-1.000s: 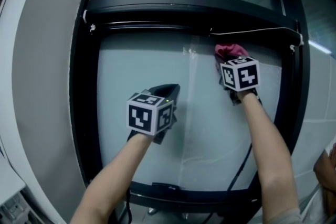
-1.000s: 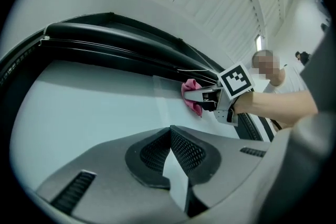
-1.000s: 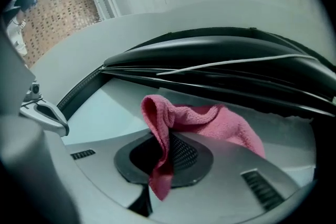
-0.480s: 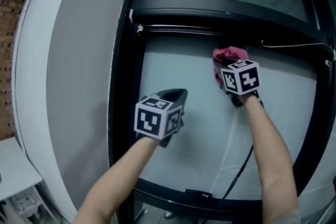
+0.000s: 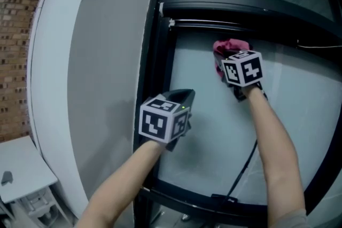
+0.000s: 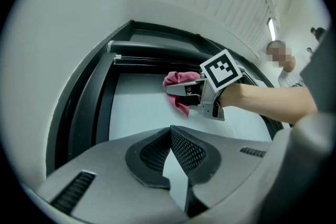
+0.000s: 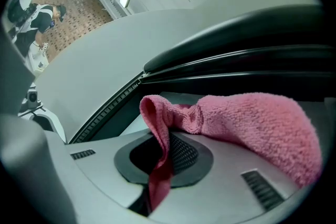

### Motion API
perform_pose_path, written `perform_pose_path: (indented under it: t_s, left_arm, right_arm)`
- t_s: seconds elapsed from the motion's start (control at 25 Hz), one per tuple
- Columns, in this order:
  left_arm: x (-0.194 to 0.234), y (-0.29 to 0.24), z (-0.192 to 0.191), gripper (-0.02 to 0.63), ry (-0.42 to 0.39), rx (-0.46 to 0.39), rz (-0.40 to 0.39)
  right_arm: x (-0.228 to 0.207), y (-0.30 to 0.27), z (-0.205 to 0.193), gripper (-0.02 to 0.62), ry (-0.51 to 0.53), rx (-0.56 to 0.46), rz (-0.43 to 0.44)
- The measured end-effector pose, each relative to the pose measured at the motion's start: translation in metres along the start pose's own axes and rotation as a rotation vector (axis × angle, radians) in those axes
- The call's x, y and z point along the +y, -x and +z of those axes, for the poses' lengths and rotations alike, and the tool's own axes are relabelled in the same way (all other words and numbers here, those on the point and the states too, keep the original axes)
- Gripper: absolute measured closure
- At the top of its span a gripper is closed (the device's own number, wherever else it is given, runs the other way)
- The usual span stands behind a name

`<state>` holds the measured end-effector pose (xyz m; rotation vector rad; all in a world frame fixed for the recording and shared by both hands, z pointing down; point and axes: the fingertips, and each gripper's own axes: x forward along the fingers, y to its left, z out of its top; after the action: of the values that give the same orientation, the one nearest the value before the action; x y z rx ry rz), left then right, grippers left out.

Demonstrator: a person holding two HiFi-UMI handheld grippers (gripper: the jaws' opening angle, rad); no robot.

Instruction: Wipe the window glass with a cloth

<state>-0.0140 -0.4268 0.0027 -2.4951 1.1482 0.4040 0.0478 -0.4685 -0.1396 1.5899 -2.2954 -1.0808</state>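
Note:
The window glass (image 5: 208, 141) is a pale pane in a black frame (image 5: 155, 77). A pink cloth (image 5: 228, 49) is pressed against the pane near its upper left corner, and my right gripper (image 5: 227, 64) is shut on it. From the right gripper view the pink cloth (image 7: 236, 123) bulges over the jaws, one fold pinched between them. My left gripper (image 5: 184, 96) hangs lower left by the frame's left post, shut and holding nothing. The left gripper view shows the pink cloth (image 6: 178, 84) and the right gripper (image 6: 181, 90) ahead on the window glass (image 6: 142, 113).
A grey wall panel (image 5: 101, 61) runs left of the frame, with brick wall (image 5: 16, 50) beyond. A black cable (image 5: 243, 168) hangs down from my right forearm. A grey ledge (image 5: 21, 168) sits at the lower left. A person (image 6: 286, 63) stands far right in the left gripper view.
The right gripper has carried the cloth leftward along the top of the pane towards the upper left corner. The view has swung left. The left gripper has stayed shut.

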Motion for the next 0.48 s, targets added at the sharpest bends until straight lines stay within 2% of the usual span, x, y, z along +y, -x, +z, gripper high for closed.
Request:
perform_pose_path:
  t_s: [0.48]
  left_arm:
    - [0.029, 0.037, -0.01, 0.6, 0.006, 0.006, 0.035]
  right_arm:
    - [0.076, -0.062, 0.009, 0.581, -0.039, -0.007, 0.121]
